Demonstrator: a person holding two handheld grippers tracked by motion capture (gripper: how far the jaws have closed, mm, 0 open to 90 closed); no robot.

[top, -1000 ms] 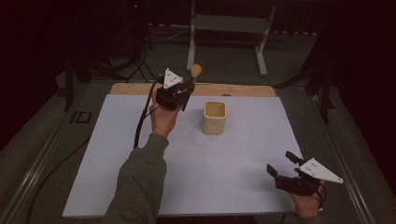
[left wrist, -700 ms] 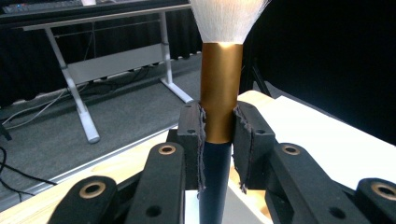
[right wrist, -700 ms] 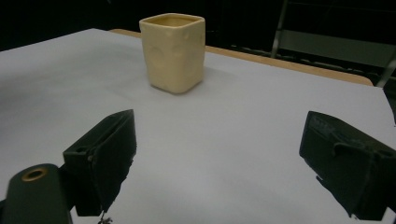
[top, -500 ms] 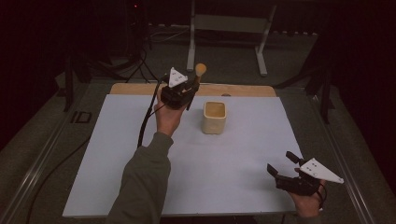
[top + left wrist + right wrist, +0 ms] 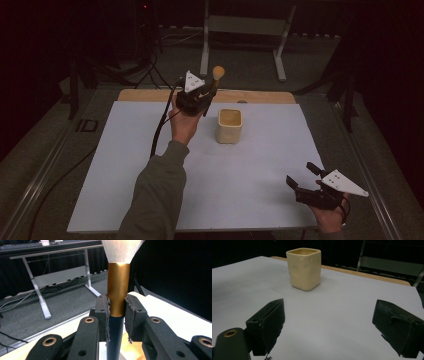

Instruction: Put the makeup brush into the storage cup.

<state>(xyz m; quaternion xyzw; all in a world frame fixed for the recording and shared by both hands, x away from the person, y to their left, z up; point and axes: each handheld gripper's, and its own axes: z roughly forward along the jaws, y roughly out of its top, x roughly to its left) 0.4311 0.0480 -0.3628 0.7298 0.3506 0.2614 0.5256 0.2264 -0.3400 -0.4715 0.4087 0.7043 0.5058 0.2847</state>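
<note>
My left gripper (image 5: 204, 99) (image 5: 117, 315) is shut on a makeup brush (image 5: 215, 84) (image 5: 118, 292) with a gold ferrule, a dark handle and pale bristles. It holds the brush upright above the far part of the table, just left of a cream square cup (image 5: 230, 125) (image 5: 304, 268). The cup stands upright on the white sheet (image 5: 250, 175). My right gripper (image 5: 303, 180) (image 5: 329, 327) hovers open near the table's front right corner, with nothing between its jaws, facing the cup.
A wooden board edge (image 5: 260, 96) runs along the far side under the white sheet. Behind the table stands a metal frame (image 5: 245, 30) on the floor. Cables (image 5: 160, 130) trail from the left gripper across the sheet's left side.
The left gripper has carried the brush a little to the right and up, closer to the cup. The right gripper has stayed in place.
</note>
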